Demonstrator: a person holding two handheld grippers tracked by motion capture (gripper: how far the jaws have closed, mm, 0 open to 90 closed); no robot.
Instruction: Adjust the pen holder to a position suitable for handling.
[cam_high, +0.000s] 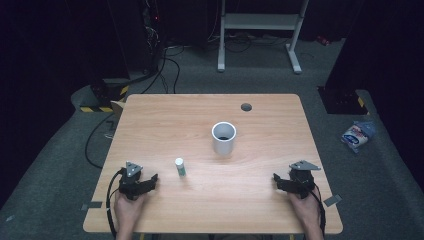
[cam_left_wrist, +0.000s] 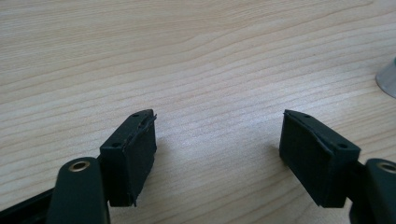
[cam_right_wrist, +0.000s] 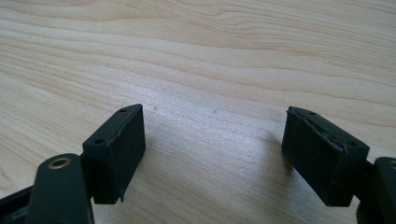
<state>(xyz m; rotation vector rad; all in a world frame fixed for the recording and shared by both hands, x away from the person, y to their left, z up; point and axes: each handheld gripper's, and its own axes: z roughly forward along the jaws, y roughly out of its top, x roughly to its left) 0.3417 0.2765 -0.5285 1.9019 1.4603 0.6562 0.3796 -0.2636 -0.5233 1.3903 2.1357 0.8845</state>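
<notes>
A grey cylindrical cup (cam_high: 223, 138) stands upright near the table's middle, its dark inside facing up. A small white bottle with a green label (cam_high: 180, 166) stands left of and nearer than the cup. My left gripper (cam_high: 148, 181) rests on the table near the front left, a little left of the bottle, open with bare wood between its pads (cam_left_wrist: 133, 154). At the front right my right gripper (cam_high: 278, 181) also rests open with nothing between its pads (cam_right_wrist: 119, 149). The cup's base edge (cam_left_wrist: 387, 79) shows at the right of the left gripper view.
The wooden table (cam_high: 170, 115) has a round cable hole (cam_high: 246, 107) at the back. Bits of tape (cam_high: 332, 200) mark its front corners. Cables, a white frame (cam_high: 260, 22) and a packet (cam_high: 357, 135) lie on the grey floor around it.
</notes>
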